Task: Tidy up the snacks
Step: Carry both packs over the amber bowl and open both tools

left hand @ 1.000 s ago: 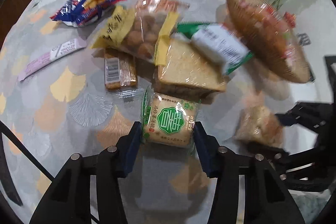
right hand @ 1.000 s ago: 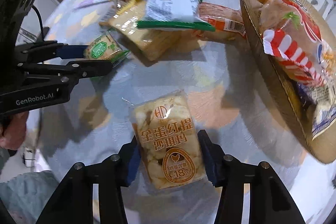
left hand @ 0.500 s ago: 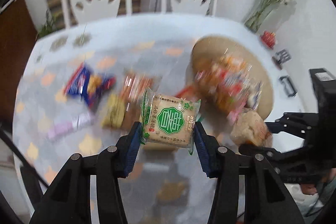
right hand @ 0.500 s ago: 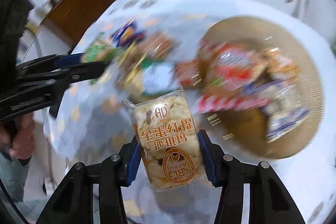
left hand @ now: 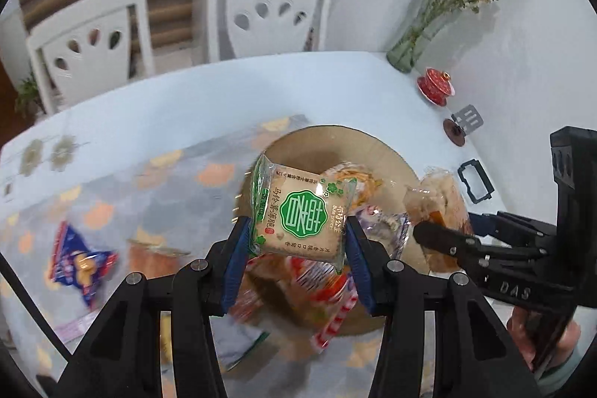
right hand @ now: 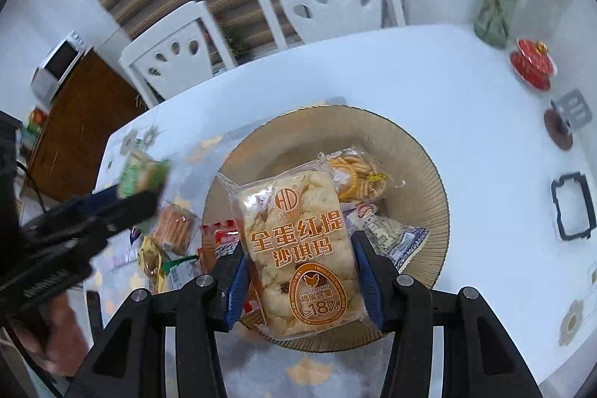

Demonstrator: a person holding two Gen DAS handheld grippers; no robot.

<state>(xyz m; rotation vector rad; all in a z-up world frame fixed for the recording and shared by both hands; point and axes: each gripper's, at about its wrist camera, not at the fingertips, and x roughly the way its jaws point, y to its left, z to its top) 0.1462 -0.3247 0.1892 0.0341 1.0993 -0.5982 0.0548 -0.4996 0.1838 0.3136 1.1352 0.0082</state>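
Note:
My left gripper (left hand: 296, 241) is shut on a square cracker packet with a green emblem (left hand: 302, 211), held in the air above the round tan plate (left hand: 328, 144). My right gripper (right hand: 300, 271) is shut on a clear sachima cake packet with orange print (right hand: 298, 234), held above the same plate (right hand: 433, 181). The plate holds several snack packets (right hand: 354, 174). Each gripper shows in the other's view: the right one with its packet at the right (left hand: 440, 234), the left one blurred at the left (right hand: 127, 200).
Loose snacks lie on the patterned cloth left of the plate: a blue bag (left hand: 80, 260), an orange packet (right hand: 173, 224), a green-edged packet (right hand: 179, 267). At the table's right are a glass vase (left hand: 410, 51), a red lidded cup (left hand: 434, 88) and a black frame (right hand: 571, 207). Two white chairs (left hand: 268, 13) stand behind.
Both grippers have lifted their packets off the table and swung right, ending above the plate. Both stay shut on their packets.

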